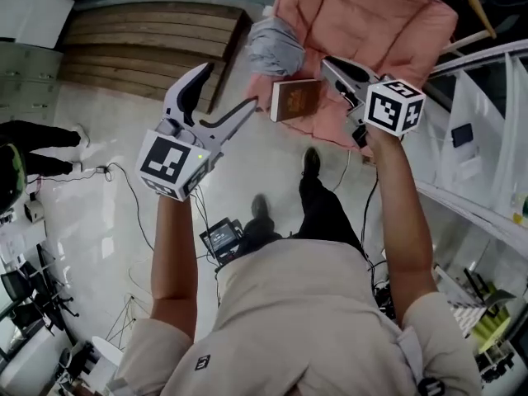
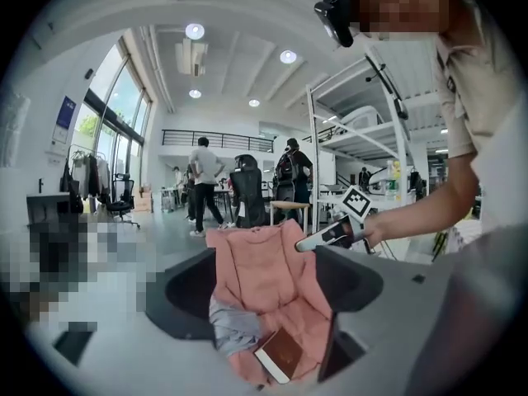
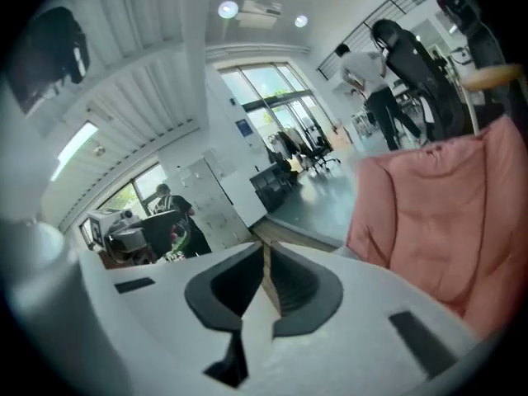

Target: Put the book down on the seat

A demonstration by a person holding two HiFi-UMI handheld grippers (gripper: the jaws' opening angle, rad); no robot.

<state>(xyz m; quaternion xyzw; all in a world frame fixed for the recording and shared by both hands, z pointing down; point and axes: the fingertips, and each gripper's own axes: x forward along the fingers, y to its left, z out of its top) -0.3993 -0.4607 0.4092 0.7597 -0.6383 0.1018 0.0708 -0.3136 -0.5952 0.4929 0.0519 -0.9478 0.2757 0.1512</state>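
A brown book [image 1: 295, 99] with a white page edge lies flat on the pink cushioned seat [image 1: 363, 15] of a chair, beside a bunched grey cloth [image 1: 276, 46]. My left gripper [image 1: 224, 89] is open and empty, held over the floor just left of the book. In the left gripper view the book [image 2: 279, 355] shows low between the wide jaws, on the pink seat [image 2: 264, 279]. My right gripper [image 1: 330, 66] hovers over the seat just right of the book, apart from it. Its jaws are shut [image 3: 268, 287] with nothing between them.
Wooden steps [image 1: 148, 48] lie to the far left. A white shelving frame [image 1: 487, 139] stands close on the right. A small device [image 1: 223, 238] with cables rests on the floor by the person's feet. People [image 2: 202, 184] stand in the background.
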